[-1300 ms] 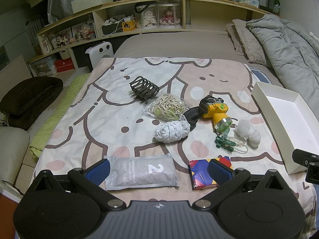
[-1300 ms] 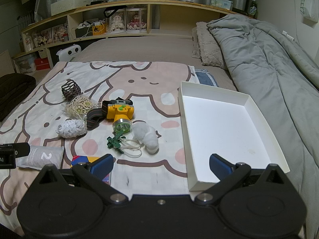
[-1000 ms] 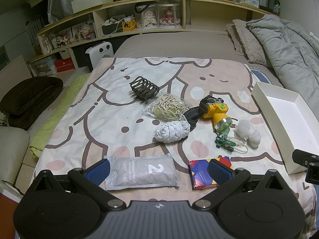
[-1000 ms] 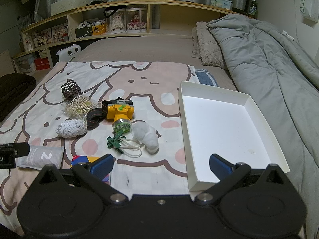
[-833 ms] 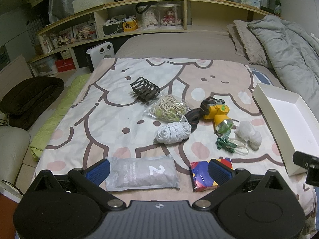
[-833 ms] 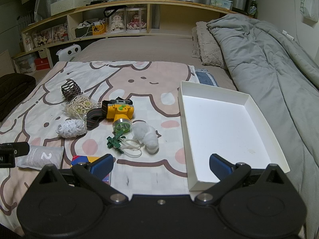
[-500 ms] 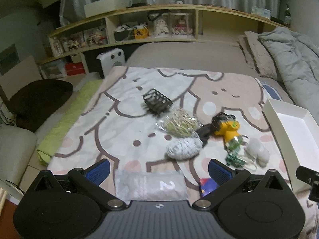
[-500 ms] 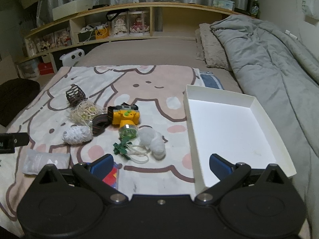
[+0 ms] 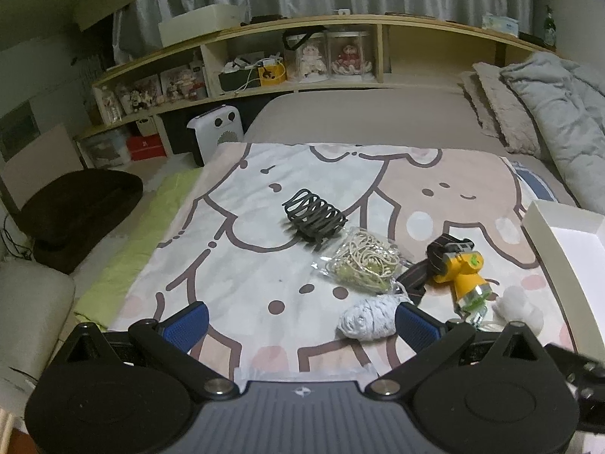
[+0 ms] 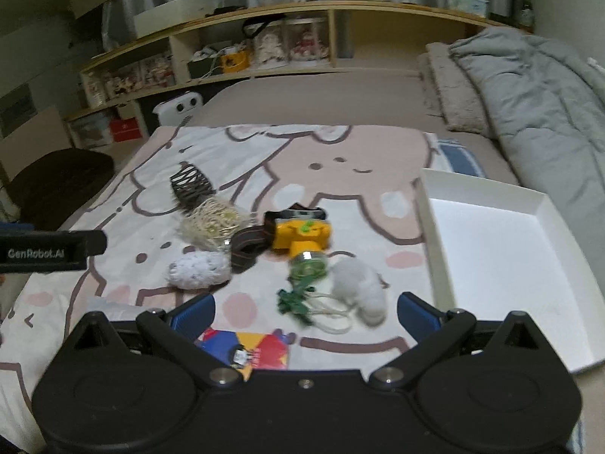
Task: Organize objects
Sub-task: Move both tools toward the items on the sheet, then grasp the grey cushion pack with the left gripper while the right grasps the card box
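Left wrist view first: the left gripper (image 9: 298, 321) hangs above the near edge of the cartoon-print blanket (image 9: 234, 265), blue-padded fingers spread wide with nothing between them. Just past its right finger lies a white knitted bundle (image 9: 368, 321), touching a clear bag of cream cord (image 9: 361, 265). Beyond that bag sits a black claw hair clip (image 9: 314, 213). To the right, a yellow headlamp (image 9: 459, 268) rests with its dark strap curling toward the cord bag, lens pointing at a green clip on a pale loop, mostly hidden behind the gripper body. A white fluffy ball (image 9: 520, 304) lies near the lamp, and the white tray (image 9: 559, 265) stands at the blanket's right edge, nothing in the part that shows.

Over to the right wrist view, a touch blurred: the right gripper (image 10: 304, 312) is open too, jaws wide apart and holding nothing, poised low over the green clip (image 10: 297, 302) and its loop. A colourful packet (image 10: 257, 350) peeks out right beneath the gripper body. The white tray (image 10: 427, 234) sits well to the right of the pile, separate from every item, with bare white floor. At far left, the left gripper's black body (image 10: 53, 251) pokes in.
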